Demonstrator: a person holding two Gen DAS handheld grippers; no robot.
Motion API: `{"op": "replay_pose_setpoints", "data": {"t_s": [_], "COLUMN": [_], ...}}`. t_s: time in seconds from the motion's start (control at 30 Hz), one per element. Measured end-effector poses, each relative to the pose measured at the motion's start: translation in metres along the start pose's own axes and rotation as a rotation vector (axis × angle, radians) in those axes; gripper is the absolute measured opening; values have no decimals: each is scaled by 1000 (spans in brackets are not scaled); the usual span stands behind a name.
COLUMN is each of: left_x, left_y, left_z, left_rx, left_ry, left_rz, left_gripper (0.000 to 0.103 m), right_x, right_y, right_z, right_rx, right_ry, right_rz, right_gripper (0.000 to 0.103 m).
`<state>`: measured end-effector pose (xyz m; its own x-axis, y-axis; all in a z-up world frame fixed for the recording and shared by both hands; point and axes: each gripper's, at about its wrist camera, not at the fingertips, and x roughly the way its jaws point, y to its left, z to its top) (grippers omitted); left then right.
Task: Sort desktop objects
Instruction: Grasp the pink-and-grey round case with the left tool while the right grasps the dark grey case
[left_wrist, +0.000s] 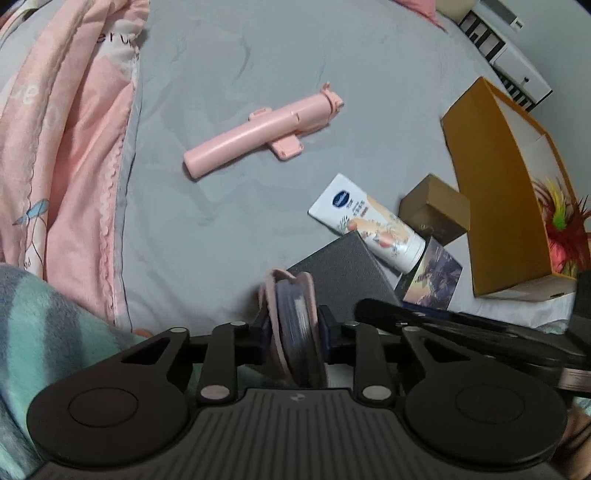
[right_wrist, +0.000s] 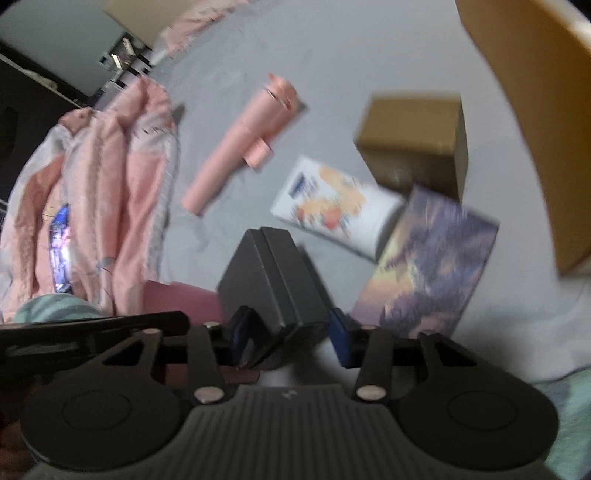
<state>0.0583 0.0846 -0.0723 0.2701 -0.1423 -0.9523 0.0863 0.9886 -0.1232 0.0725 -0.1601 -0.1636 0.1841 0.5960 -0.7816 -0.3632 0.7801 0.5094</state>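
My left gripper (left_wrist: 293, 328) is shut on a pink-edged, bluish flat round case (left_wrist: 295, 325) held upright. My right gripper (right_wrist: 286, 338) is shut on a dark grey box (right_wrist: 273, 277), which also shows in the left wrist view (left_wrist: 343, 280). On the grey sheet lie a pink selfie stick (left_wrist: 255, 136) (right_wrist: 240, 144), a white cream tube (left_wrist: 369, 225) (right_wrist: 332, 203), a small brown box (left_wrist: 436, 208) (right_wrist: 413, 136) and a picture-printed card box (left_wrist: 432, 277) (right_wrist: 428, 269). An open orange box (left_wrist: 506, 192) lies at the right with colourful feathery stuff (left_wrist: 565, 229) inside.
A pink quilt (left_wrist: 62, 147) (right_wrist: 96, 192) is piled at the left. A teal striped blanket (left_wrist: 40, 332) lies at the near left. A white keyboard-like unit (left_wrist: 506, 48) stands at the far right. The orange box wall (right_wrist: 535, 110) fills the right wrist view's right edge.
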Motion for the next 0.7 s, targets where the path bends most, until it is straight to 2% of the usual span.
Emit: {"op": "replay_pose_setpoints", "data": {"t_s": [0.1,0.2,0.33,0.47,0.57,0.7], "left_x": [-4,-4,4,3,3,3], "left_y": [0,-1,0,2,4,6], "left_z": [1,1,-1,-1,-2,-3], "left_rx": [11,17,2,7,0,-16], "left_ry": [-29,-40,-29,-20,-21,-29], "left_rz": [-15,-25,-14,-23,-33,-45], "left_gripper": [23,22,22,22,22,22], "right_x": [-18,-29,-26,-14,-9,-5], "right_y": [14,33,48,45,48,48], "right_z": [6,6,-3,-7,-7,7], "right_rx": [-76,-206,-357,-342,-367,-370], "right_ry": [-31,-42,-3,82,104,134], "right_rz": [-12,-84,-162,-117,-115,-110], "right_gripper": [39,37,37,38,43,45]}}
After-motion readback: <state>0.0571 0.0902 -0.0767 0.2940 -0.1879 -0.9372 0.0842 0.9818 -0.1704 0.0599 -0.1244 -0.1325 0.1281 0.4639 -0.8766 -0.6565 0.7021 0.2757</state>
